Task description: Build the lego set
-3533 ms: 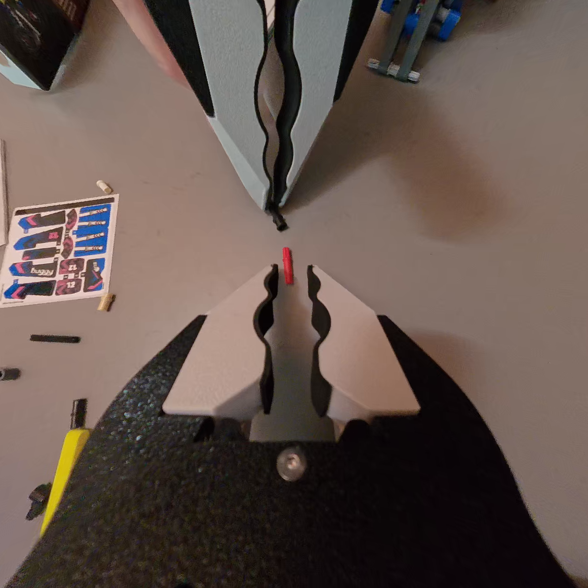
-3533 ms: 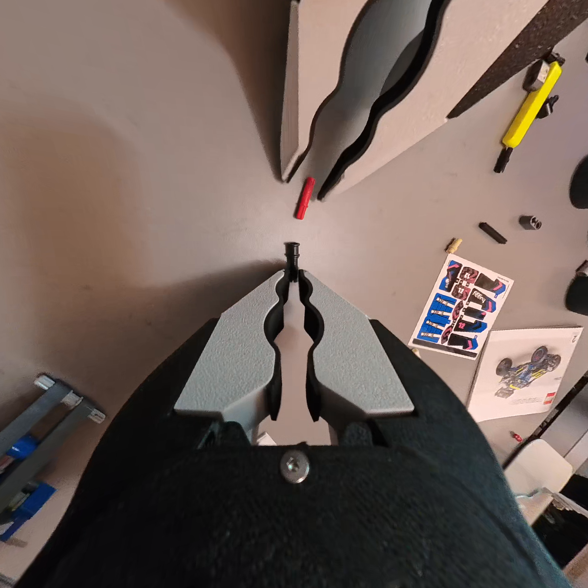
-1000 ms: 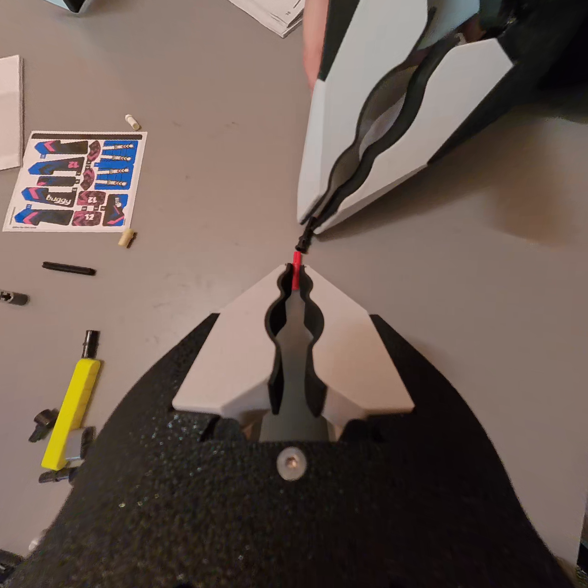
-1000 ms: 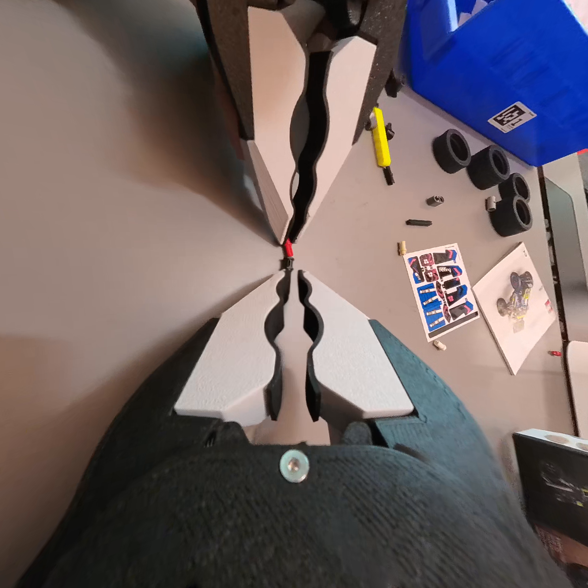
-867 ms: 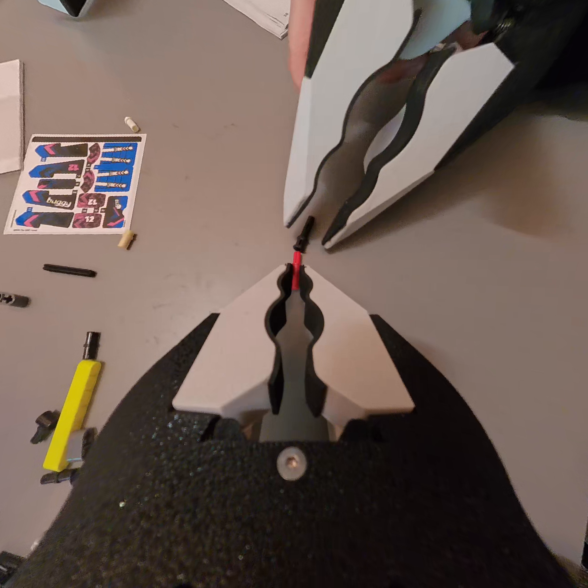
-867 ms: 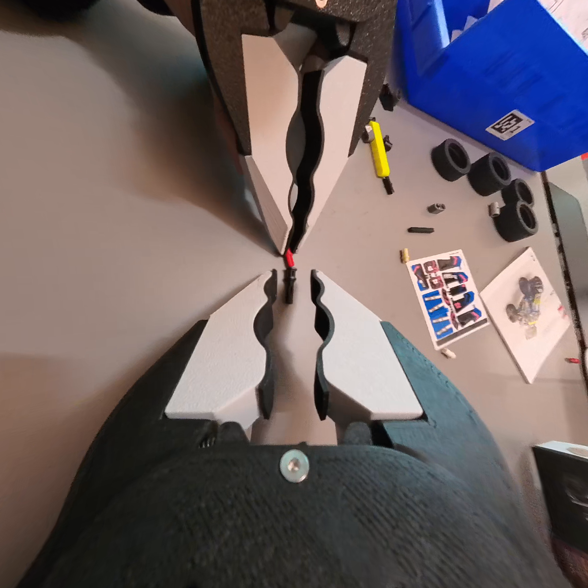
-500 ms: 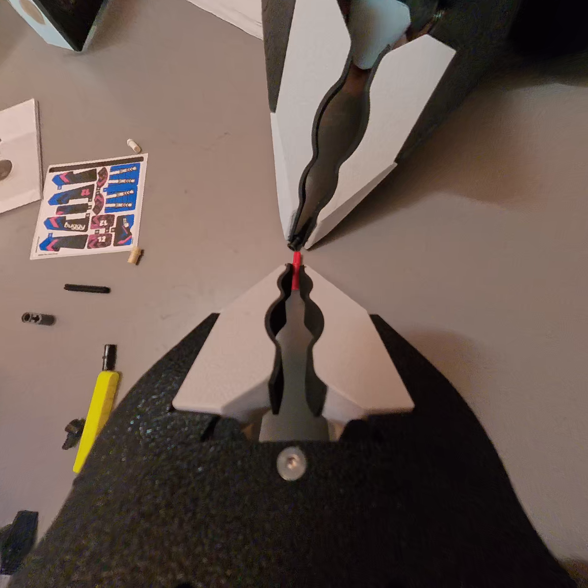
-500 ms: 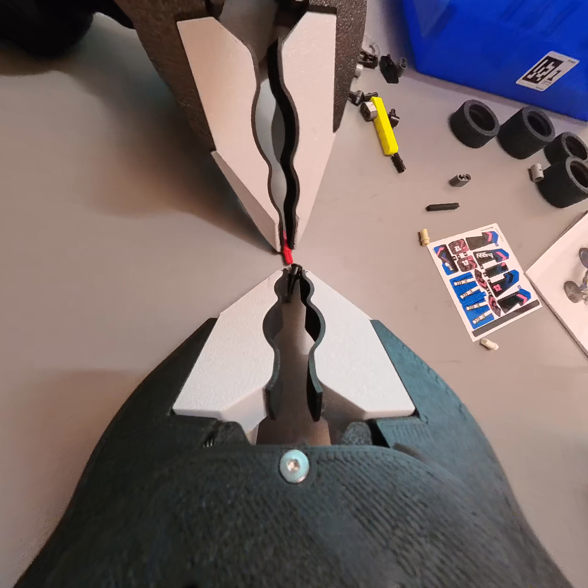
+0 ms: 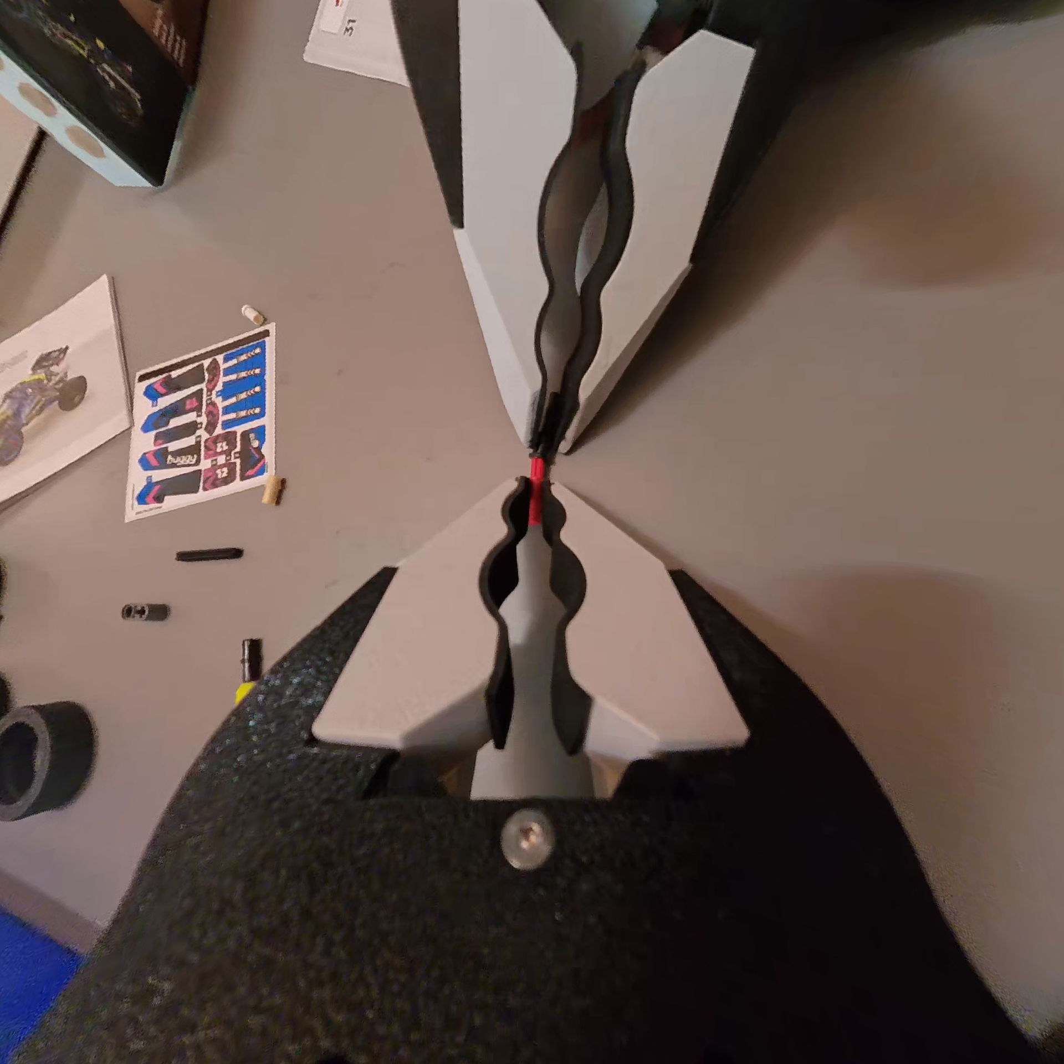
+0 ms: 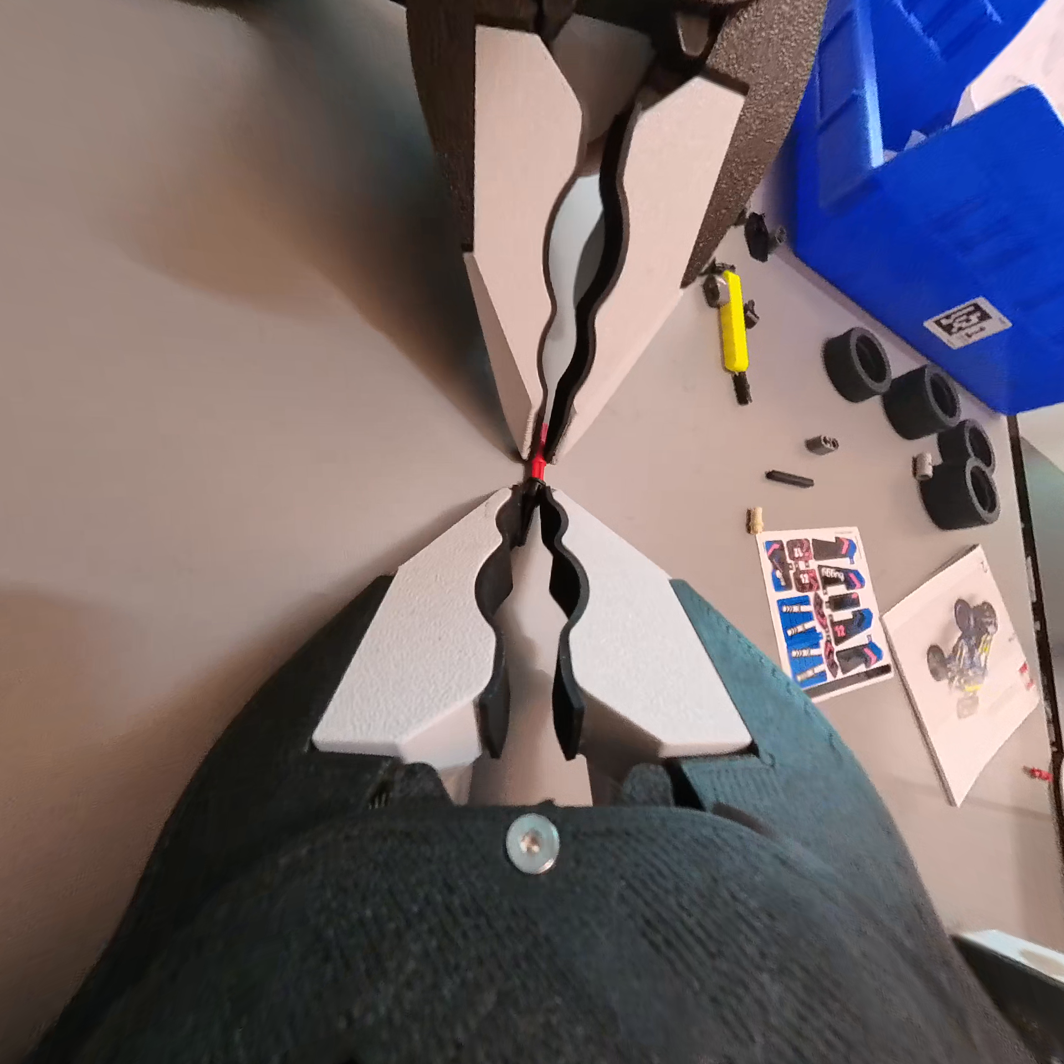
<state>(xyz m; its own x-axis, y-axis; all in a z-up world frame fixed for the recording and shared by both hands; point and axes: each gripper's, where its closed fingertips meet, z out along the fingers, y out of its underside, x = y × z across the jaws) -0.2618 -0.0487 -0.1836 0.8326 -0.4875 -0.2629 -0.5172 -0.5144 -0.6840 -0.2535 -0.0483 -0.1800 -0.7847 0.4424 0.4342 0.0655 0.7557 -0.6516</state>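
The left claw (image 9: 535,486) pinches a thin red peg (image 9: 536,495); the right claw (image 10: 532,496) pinches a ribbed black peg (image 10: 527,515), the two pegs meeting tip to tip above the smooth grey bench (image 10: 230,345); only the right view shows the glossy blue bin (image 10: 950,230) and four round rubber tyres (image 10: 858,365); only the left view shows the dark cardboard box (image 9: 98,80).

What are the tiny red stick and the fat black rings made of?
The red stick, pinched in the left gripper, looks like hard plastic: its colour is even and bright, with crisp edges. The black rings look like soft matte rubber: dull, thick-walled and without shine, like toy tyres. That is only going by looks.
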